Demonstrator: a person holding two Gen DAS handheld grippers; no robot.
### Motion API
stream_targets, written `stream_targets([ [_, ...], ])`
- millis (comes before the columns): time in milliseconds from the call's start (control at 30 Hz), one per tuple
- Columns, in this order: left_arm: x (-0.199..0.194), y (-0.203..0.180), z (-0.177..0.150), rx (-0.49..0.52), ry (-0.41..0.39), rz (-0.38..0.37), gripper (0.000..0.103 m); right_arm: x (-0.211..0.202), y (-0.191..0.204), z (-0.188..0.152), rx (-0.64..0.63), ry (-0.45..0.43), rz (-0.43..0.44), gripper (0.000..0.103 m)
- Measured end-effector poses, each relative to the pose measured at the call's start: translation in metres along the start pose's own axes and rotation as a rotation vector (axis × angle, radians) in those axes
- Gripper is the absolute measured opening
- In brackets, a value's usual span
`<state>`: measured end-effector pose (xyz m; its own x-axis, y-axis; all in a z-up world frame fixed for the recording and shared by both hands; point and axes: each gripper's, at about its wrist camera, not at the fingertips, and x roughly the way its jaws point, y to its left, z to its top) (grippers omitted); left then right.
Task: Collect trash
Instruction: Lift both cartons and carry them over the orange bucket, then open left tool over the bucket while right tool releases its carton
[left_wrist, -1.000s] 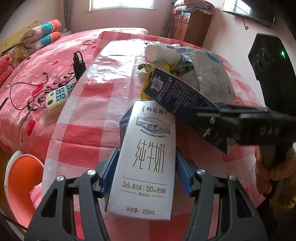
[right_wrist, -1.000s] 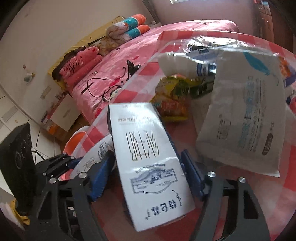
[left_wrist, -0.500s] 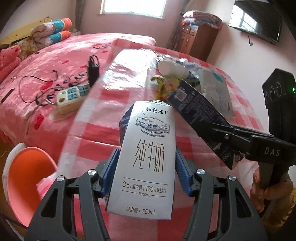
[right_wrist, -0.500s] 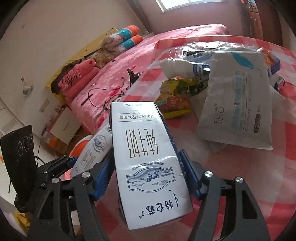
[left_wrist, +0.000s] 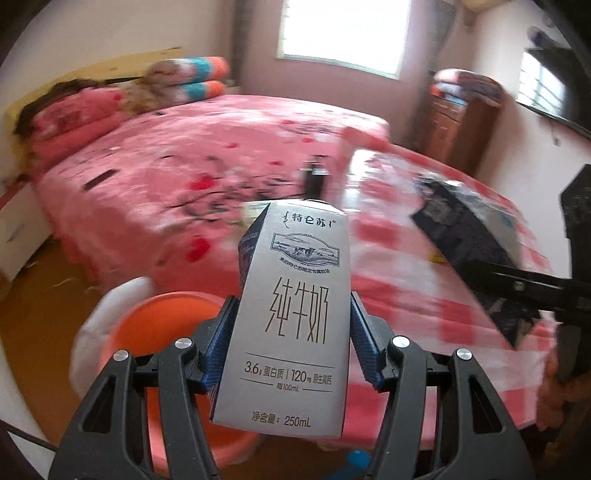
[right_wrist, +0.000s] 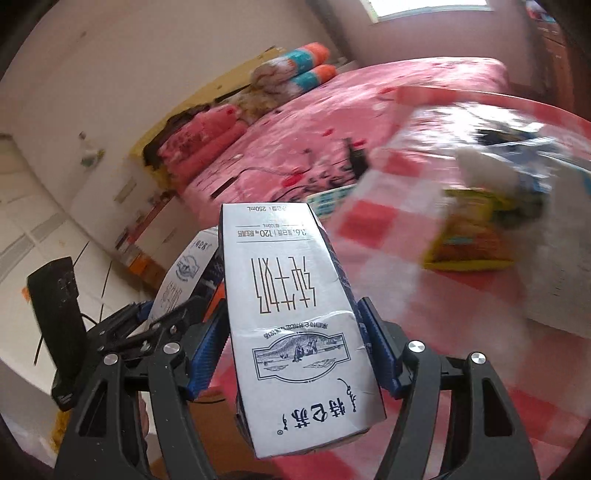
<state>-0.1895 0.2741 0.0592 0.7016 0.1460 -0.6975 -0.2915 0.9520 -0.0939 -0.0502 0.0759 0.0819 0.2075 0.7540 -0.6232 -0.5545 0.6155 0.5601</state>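
Both the left gripper (left_wrist: 290, 332) and right gripper (right_wrist: 291, 350) clamp a milk carton (left_wrist: 291, 325) between their fingers across its narrow sides, probably light, crushable cardboard.

Readable text was found only on the two milk cartons.

Carton in left hand-held gripper (left_wrist: 291, 347), the left milk carton (left_wrist: 291, 314): "特仑苏" was printed at top, "纯牛奶" large mid-panel, then "3.6g 蛋白质 | 120mg 原生高钙", "每100mL", and "净含量: 250mL" at the bottom.

Carton in right hand-held gripper (right_wrist: 295, 350), the right milk carton (right_wrist: 291, 317): same print was seen upside down, "纯牛奶", "特仑苏", "250mL", "120mg".

Other packaging was too blurred to be read.
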Motion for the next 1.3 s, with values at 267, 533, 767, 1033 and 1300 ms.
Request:
stream_targets([
  [267, 0.004, 0.079, -0.026, -0.117, 0.042, 0.195, 0.06, 0.063, 0.062, 0.008, -0.072, 0.116, 0.113, 0.069],
  [533, 0.022, 0.119, -0.055, -0.194, 0.111, 0.268, 0.062, 0.124, 0.104, -0.003, -0.153, 0.229, 0.128, 0.07],
  [767, 0.031, 0.133, -0.065, -0.207, 0.159, 0.342, 0.083, 0.149, 0.096, -0.012, -0.137, 0.277, 0.076, 0.085],
  [1033, 0.031, 0.119, -0.051, -0.164, 0.146, 0.388, 0.088, 0.117, 0.072, -0.015, -0.13, 0.179, -0.025, 0.091],
  [1300, 0.022, 0.073, -0.026, -0.064, 0.094, 0.376, 0.089, 0.075, 0.045, -0.022, -0.11, 0.074, -0.087, 0.091],
])
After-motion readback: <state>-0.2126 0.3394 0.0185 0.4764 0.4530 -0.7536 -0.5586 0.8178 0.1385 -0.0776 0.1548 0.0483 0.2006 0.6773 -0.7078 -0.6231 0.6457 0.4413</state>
